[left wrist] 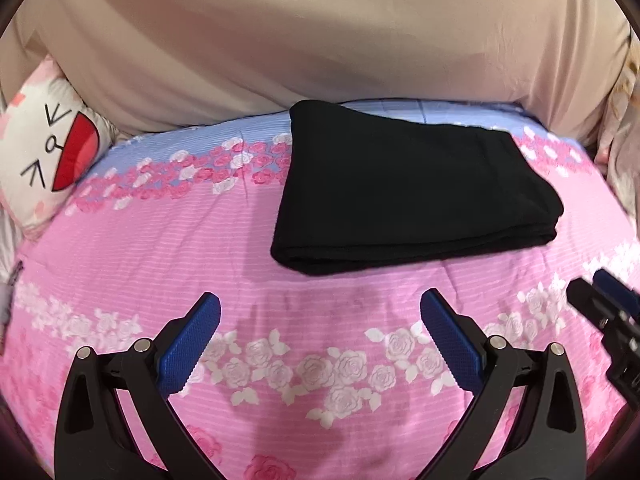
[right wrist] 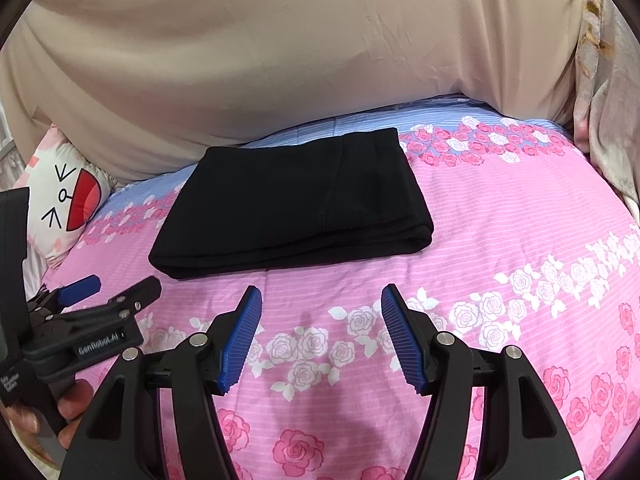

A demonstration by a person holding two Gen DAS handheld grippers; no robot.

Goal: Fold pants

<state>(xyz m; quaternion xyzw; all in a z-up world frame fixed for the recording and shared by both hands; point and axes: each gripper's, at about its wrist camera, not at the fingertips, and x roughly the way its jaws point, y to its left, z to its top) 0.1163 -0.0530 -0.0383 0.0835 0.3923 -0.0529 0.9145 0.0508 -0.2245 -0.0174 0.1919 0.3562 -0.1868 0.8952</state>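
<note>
The black pants [left wrist: 412, 188] lie folded into a thick rectangle on the pink rose-print bedspread [left wrist: 280, 240], with the layered fold edges facing me. In the right wrist view the pants [right wrist: 288, 208] sit just beyond the fingertips. My left gripper [left wrist: 320, 304] hovers open over bare bedspread, short of the pants, with nothing between its blue pads. My right gripper [right wrist: 322, 294] is also open and empty, a little short of the pants' near edge. The left gripper [right wrist: 116, 286] shows at the left of the right wrist view, held by a hand [right wrist: 72, 404].
A beige cover [left wrist: 320, 40] rises behind the pants along the far side of the bed. A white cushion with a cartoon face [left wrist: 48, 152] leans at the far left. A pale curtain [right wrist: 608, 120] hangs at the right edge.
</note>
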